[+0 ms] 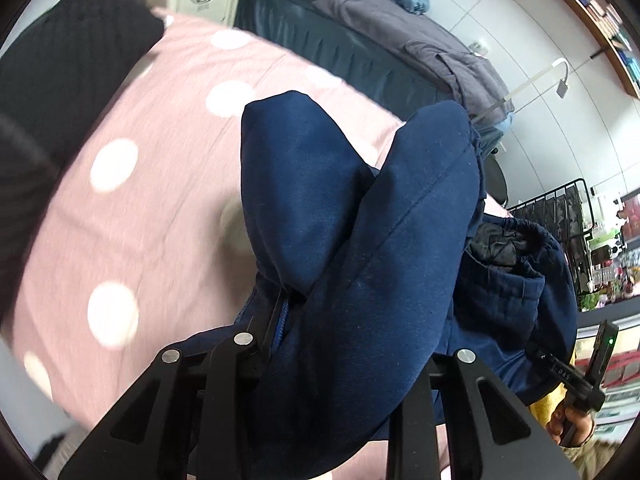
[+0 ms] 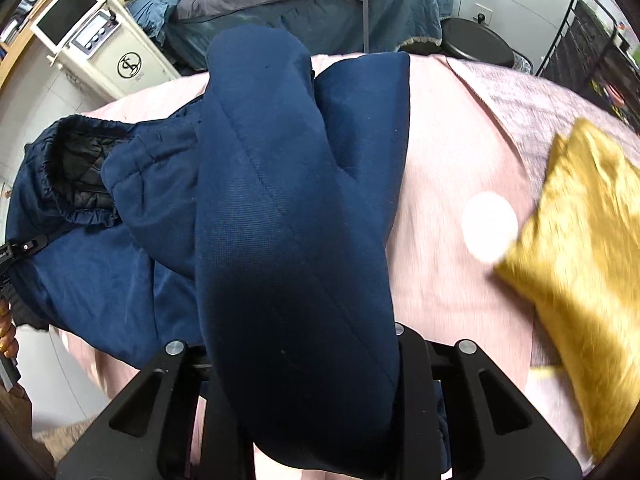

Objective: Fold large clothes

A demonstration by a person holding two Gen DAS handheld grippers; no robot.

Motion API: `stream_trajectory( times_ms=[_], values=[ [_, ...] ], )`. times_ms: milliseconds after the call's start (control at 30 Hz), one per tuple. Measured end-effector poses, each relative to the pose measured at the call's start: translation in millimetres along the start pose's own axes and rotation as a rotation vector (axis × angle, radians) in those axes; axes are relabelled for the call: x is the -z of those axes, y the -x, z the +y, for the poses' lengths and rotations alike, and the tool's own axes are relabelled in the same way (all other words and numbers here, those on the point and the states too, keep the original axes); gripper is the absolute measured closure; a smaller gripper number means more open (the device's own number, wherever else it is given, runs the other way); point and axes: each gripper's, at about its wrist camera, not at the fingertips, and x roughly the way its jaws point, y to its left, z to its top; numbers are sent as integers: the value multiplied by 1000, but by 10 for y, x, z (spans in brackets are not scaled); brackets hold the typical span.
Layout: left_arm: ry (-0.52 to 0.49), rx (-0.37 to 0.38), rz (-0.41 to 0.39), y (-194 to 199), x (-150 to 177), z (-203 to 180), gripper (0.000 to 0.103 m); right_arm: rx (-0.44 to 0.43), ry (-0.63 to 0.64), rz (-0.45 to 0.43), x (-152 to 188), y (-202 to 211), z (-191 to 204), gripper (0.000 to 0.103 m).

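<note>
A large navy blue jacket [image 1: 360, 248] with a black quilted lining [image 1: 494, 246] lies partly lifted over a pink bed cover with white dots [image 1: 152, 184]. My left gripper [image 1: 336, 356] is shut on a thick fold of the jacket, which drapes over its fingers and hides the tips. My right gripper [image 2: 304, 356] is shut on another fold of the same jacket [image 2: 288, 208], also hiding its tips. The jacket's hood with lining [image 2: 80, 168] lies to the left in the right wrist view. The other gripper shows at the edge of each view.
A gold cushion [image 2: 580, 264] lies on the pink cover at the right. A black garment [image 1: 60, 80] lies at the far left. Behind are a second bed with blue and grey bedding [image 2: 320, 4], a white cabinet [image 2: 108, 52], a black stool [image 2: 476, 40] and a black wire rack [image 2: 592, 40].
</note>
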Motion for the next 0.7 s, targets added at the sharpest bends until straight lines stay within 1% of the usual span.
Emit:
stream_trajectory(
  times_ms=[67,133,233,333,433,533,567,633,667,700],
  values=[
    [6,-3,9,45,151,35,77,-2,-1,8,144,43,7,77],
    [8,-7,15,60,199,17,77,-8,-8,11,246,76,-22,77],
    [-1,-4,5,113,162,-80,78,-26,-24,2,325,151,-53,78],
    [-49,10,-22,186,41,-293,79,-48,-30,-39,261,271,-72,80],
    [-139,36,-51,284,-129,-661,80,-67,-30,-103,168,493,-143,83],
    [-235,86,-72,368,-271,-1084,81,-66,-57,-167,122,759,-309,84],
    [-274,109,-80,403,-313,-1263,82,-62,-71,-185,150,867,-374,85],
    [-333,158,-90,462,-376,-1570,83,-49,-118,-252,158,1165,-591,85],
    [-380,196,-95,504,-425,-1812,84,-37,-133,-284,154,1316,-703,85],
    [-411,217,-100,525,-448,-1969,84,-14,-147,-323,178,1494,-803,85]
  ],
)
